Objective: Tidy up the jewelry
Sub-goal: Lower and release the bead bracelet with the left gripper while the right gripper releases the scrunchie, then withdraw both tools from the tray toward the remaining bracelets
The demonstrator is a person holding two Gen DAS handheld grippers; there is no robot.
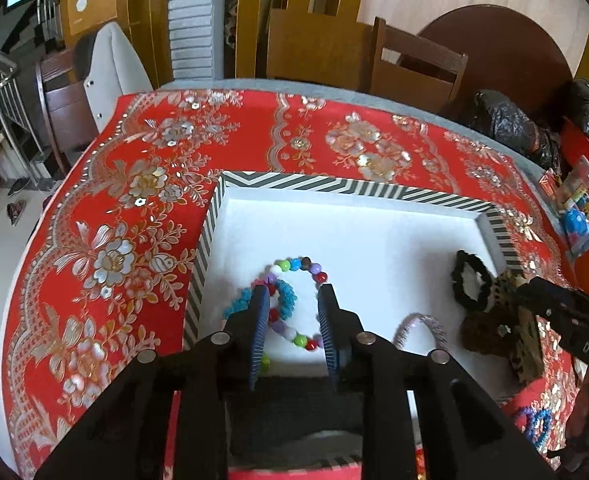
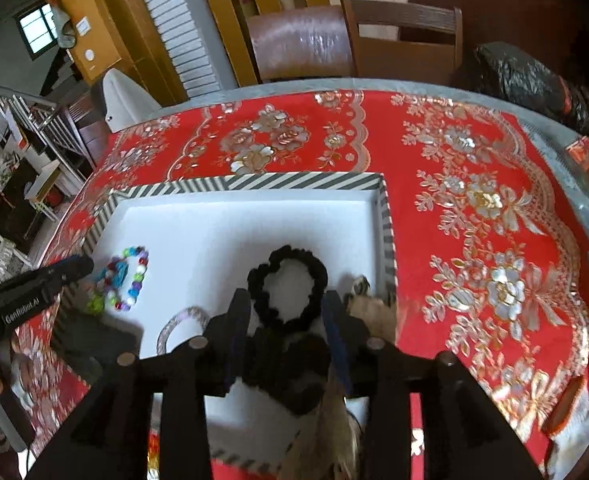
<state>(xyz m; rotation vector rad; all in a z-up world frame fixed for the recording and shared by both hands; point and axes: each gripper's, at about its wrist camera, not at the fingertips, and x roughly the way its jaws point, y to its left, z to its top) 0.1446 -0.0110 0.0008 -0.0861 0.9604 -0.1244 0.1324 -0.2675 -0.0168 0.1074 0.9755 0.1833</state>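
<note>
We see the jewelry gathered in a white-floored tray [image 1: 374, 196] with a black-and-white striped rim, which sits on a red floral tablecloth [image 1: 134, 184]. Toward the tray's left wall lies a bracelet of multicoloured beads [image 1: 294, 266], overlapping a teal beaded bracelet [image 1: 284, 294]. Toward the tray's right wall lies a black scrunchie [image 2: 288, 294], and just nearer the tray's front edge a dark furry hair tie [image 2: 290, 368]. Between those two groups, by the front edge, a pale pink ring-shaped bangle [image 1: 418, 326] rests on the tray floor. A leopard-print piece [image 1: 508, 280] hangs over the tray's right rim.

Our left gripper [image 1: 293, 292] hovers over the bead bracelets with its jaws partly apart; beads show in the gap, but the pads do not press on them. Our right gripper [image 2: 288, 300] stands over the black scrunchie and the furry hair tie, jaws likewise partly apart, pads clear of both.

Outside the tray, off its front right corner, more blue beads [image 1: 536, 426] lie on the cloth. Beyond the tray's far side stands a wooden chair [image 1: 416, 66].
</note>
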